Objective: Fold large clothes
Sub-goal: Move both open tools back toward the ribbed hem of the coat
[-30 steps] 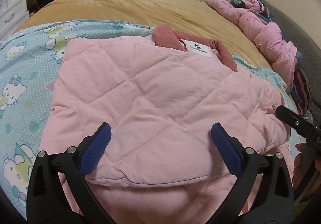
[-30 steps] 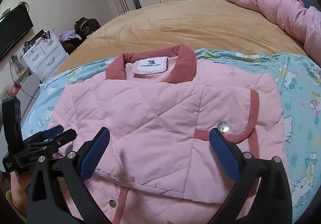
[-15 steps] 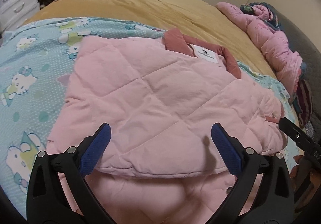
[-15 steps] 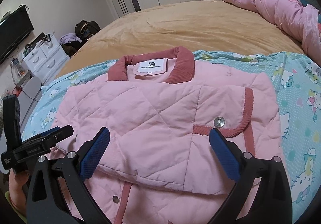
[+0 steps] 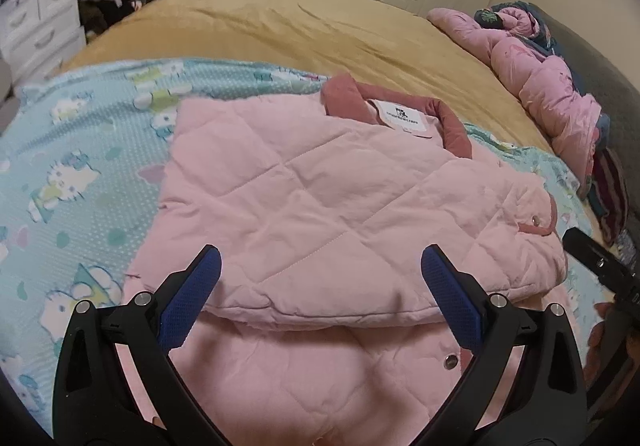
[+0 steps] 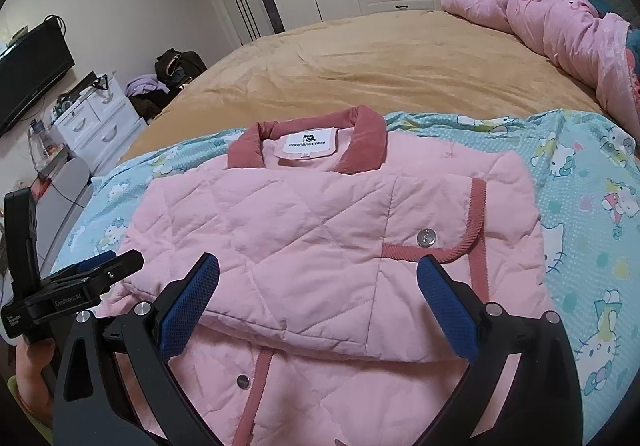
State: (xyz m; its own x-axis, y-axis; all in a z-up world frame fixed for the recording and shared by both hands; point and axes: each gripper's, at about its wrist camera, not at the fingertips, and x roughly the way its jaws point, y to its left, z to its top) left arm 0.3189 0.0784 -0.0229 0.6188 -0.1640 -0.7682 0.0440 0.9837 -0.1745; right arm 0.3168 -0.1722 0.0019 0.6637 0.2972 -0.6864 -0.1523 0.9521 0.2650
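Left wrist: left claw [image 5: 320,292] spread wide, empty, above pink jacket [image 5: 340,198] on the bed's near edge; folded hem straight ahead, collar far.
Right wrist: right claw [image 6: 318,296] likewise apart, holding nothing, jacket hem directly ahead, equally near.

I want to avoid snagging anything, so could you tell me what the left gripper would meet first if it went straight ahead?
Probably the folded pink quilted jacket: the open left gripper points at its upper layer, though depth is unclear.
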